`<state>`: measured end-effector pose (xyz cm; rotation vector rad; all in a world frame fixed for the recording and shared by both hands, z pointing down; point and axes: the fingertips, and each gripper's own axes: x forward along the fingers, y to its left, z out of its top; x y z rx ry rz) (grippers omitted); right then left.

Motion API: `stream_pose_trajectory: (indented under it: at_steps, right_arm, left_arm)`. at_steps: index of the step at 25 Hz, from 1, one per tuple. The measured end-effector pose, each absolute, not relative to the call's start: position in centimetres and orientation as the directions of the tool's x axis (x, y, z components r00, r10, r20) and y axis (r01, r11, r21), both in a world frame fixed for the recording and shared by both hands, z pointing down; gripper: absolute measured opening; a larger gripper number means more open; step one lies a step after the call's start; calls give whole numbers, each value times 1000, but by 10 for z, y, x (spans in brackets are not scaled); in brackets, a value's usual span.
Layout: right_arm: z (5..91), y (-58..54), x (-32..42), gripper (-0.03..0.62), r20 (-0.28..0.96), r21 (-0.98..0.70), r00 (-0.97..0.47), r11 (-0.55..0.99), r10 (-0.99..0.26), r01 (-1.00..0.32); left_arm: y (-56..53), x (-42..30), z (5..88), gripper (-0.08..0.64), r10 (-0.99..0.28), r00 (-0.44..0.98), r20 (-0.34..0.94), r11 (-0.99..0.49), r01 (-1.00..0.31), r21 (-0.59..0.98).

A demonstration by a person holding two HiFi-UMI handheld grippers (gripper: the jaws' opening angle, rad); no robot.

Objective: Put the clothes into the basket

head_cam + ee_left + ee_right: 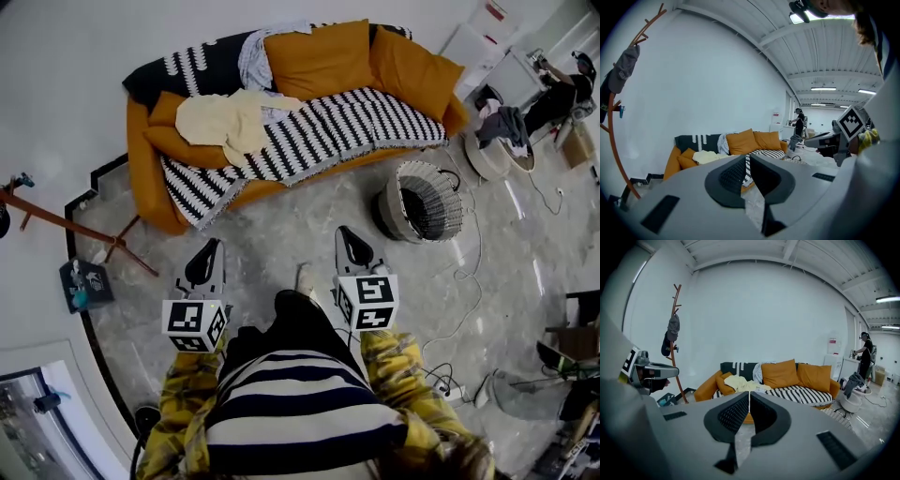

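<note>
Clothes lie on the orange sofa point(145, 169), which is spread with a black-and-white striped blanket point(337, 127). A pale yellow garment point(225, 120) is draped over the seat's left part, and a smaller grey-white garment point(253, 56) hangs on the backrest just behind it. The woven basket point(415, 167) stands on the floor by the sofa's right end, well apart from both. Nearer the person, the left hand-held gripper point(212, 246) and the right hand-held gripper point(345, 231) point toward the sofa, each with its jaws together and nothing between them.

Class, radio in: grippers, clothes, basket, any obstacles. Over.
Left gripper, right gripper: both shut, empty. Yellow garment on sofa, basket on floor beside. No obstacle seen.
</note>
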<state>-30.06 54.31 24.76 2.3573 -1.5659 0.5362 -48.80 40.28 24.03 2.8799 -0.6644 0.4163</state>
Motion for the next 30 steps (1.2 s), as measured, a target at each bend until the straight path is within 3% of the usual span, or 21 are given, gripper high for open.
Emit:
stream_pose_trajectory:
  at_steps: [16,30]
  right_arm:
    - [262,433,-173,29,448,-67,102,-147,-888,-987]
    - [288,353,-152,29,465,-129,-47,-15,-884,-992]
  left_arm:
    - [328,-341,256,28,-460,811,361,-829,-538,152]
    - [275,-324,269,28,-545,733,407,-762,-636,125]
